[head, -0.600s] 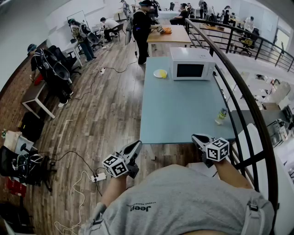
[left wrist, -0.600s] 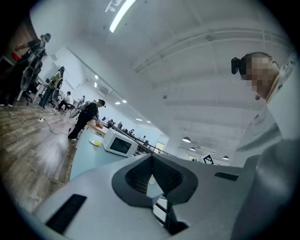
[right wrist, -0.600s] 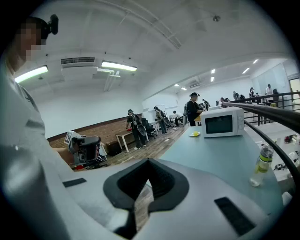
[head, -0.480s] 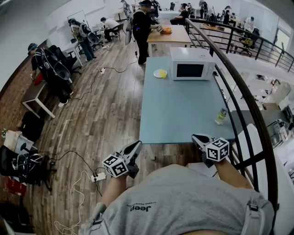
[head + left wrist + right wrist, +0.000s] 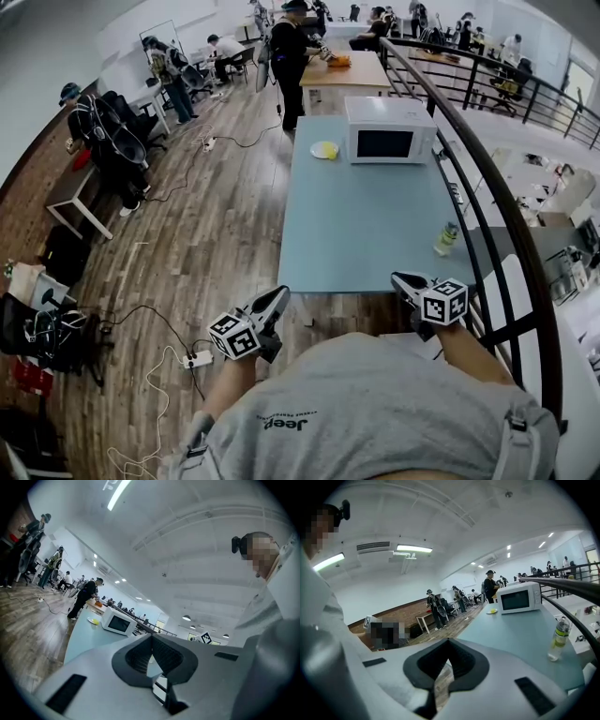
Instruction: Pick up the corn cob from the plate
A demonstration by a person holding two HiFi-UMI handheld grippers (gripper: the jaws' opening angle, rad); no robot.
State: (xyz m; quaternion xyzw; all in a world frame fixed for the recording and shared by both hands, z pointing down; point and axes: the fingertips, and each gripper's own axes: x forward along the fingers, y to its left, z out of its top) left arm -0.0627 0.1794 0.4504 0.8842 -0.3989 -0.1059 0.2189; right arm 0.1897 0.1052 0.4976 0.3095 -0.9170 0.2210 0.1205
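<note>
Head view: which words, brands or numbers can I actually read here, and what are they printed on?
"Jeep": on the person's grey shirt, upside down to the camera.
Small line of print beside it: too small to read.
Label on the bottle: too small to read.
Front of the microwave: no readable print.
Cubes on the left gripper and right gripper: black-and-white squares, no words.

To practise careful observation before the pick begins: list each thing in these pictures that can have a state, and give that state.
Left tool: shut, empty.
Right tool: shut, empty.
Microwave: door shut.
Plate: on the table, beside the microwave.
Corn cob: lying on the plate, untouched.
Bottle: upright near the table's right edge.
</note>
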